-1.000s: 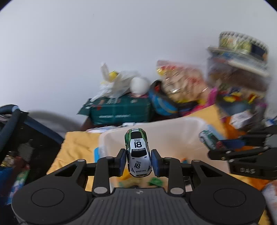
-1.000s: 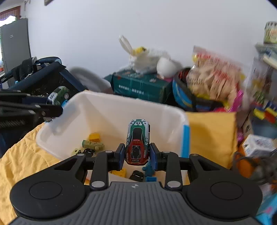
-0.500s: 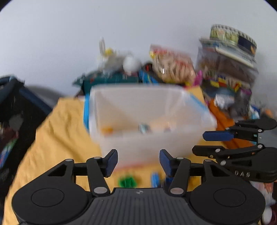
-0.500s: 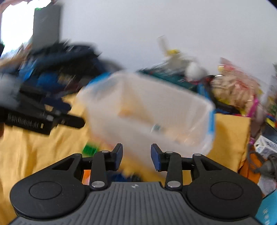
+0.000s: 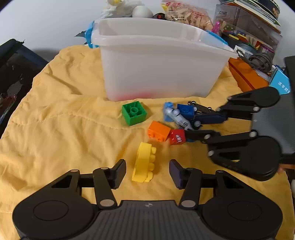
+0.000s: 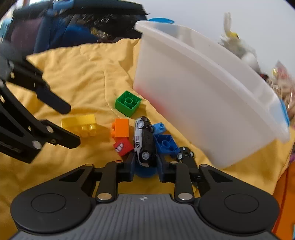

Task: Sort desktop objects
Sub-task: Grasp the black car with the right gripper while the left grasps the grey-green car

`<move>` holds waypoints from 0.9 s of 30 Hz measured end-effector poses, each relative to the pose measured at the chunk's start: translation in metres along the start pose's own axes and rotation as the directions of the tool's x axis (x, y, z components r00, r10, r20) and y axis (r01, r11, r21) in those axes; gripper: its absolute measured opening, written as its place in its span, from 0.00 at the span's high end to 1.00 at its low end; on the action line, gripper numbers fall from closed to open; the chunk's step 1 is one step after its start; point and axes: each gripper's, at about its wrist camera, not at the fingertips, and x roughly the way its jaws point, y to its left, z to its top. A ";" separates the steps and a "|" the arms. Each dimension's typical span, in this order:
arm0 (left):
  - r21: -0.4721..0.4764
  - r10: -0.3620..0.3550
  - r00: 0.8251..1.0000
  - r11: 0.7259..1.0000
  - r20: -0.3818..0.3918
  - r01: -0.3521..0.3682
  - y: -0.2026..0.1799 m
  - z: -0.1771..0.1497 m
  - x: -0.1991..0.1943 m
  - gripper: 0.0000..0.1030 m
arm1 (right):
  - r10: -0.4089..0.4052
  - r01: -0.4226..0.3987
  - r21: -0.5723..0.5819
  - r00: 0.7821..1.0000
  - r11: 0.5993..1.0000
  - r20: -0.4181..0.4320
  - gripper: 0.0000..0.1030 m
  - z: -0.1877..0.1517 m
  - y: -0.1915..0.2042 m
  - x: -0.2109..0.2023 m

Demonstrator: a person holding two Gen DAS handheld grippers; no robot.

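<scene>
A yellow brick (image 5: 143,164) lies on its side on the yellow cloth (image 5: 64,120), between the wide-apart fingers of my open left gripper (image 5: 147,172); neither finger touches it. My right gripper (image 6: 145,166) is shut on a white and black toy car (image 6: 144,142) that lies on its side among the bricks. Around the car sit an orange brick (image 6: 120,128), a red brick (image 6: 123,147), a dark blue brick (image 6: 166,144) and a light blue piece (image 6: 159,127). A green brick (image 5: 134,114) rests near the foot of the white bin (image 5: 156,73).
A small black wheeled toy (image 6: 185,154) lies beside the right finger. Behind the bin are a snack bag (image 5: 186,14), a clear case of toys (image 5: 245,27) and an orange box (image 5: 245,77). A dark bag (image 5: 12,73) borders the cloth on the left.
Both grippers let go of the toy cars they held over the bin, then dropped to the cloth before it. The left now straddles the yellow brick; the right has shut on the white car.
</scene>
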 end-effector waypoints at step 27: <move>-0.154 -0.206 0.972 0.970 -0.113 0.188 -0.050 -0.014 -0.005 0.49 | -0.079 0.078 0.038 0.997 0.996 0.013 0.62 -0.018 -0.039 -0.033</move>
